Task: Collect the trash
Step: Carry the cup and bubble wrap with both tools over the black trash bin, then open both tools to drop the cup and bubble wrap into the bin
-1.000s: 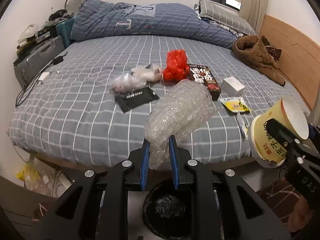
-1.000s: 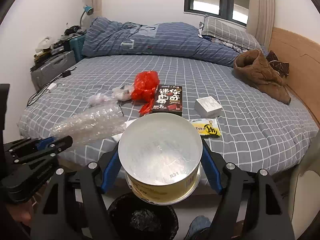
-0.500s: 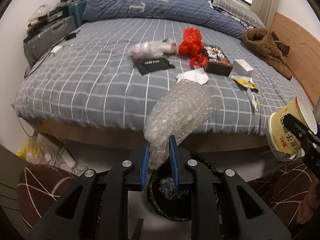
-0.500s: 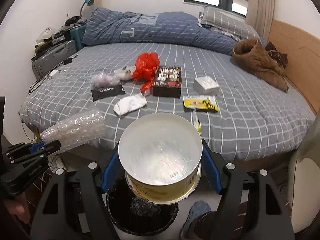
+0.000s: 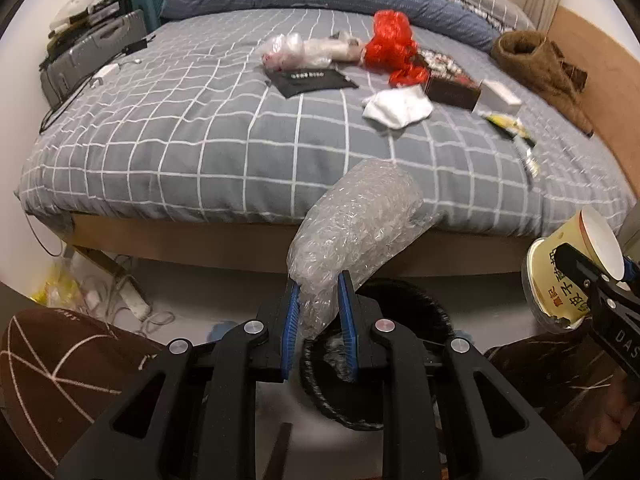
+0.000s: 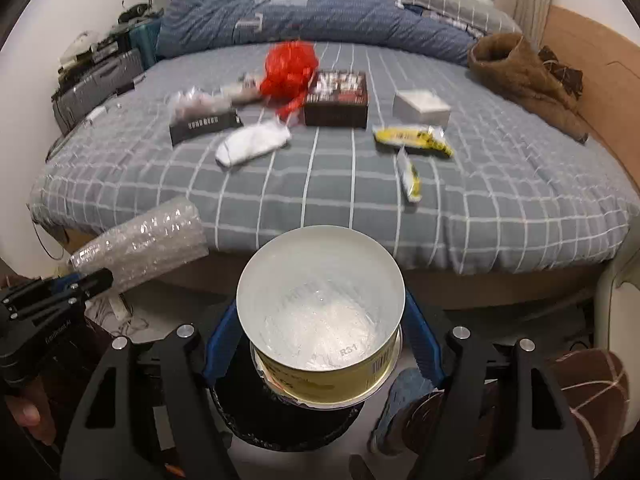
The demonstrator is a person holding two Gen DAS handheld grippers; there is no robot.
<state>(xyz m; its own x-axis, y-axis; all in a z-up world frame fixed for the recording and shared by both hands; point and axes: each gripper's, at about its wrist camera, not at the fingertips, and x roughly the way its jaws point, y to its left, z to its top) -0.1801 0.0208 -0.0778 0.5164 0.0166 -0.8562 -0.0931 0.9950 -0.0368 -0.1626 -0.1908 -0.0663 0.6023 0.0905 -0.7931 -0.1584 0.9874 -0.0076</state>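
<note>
My left gripper (image 5: 318, 316) pinches bubble wrap (image 5: 356, 232); my right gripper (image 6: 320, 340) clamps a noodle cup (image 6: 320, 320), the bin (image 6: 280, 424) at six o'clock below it.

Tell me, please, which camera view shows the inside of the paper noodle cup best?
The right wrist view: the right gripper holds the noodle cup with its mouth facing the camera, showing an empty white interior. The left wrist view shows the noodle cup only from the side, at the frame's right edge, its printed yellow wall visible.
</note>
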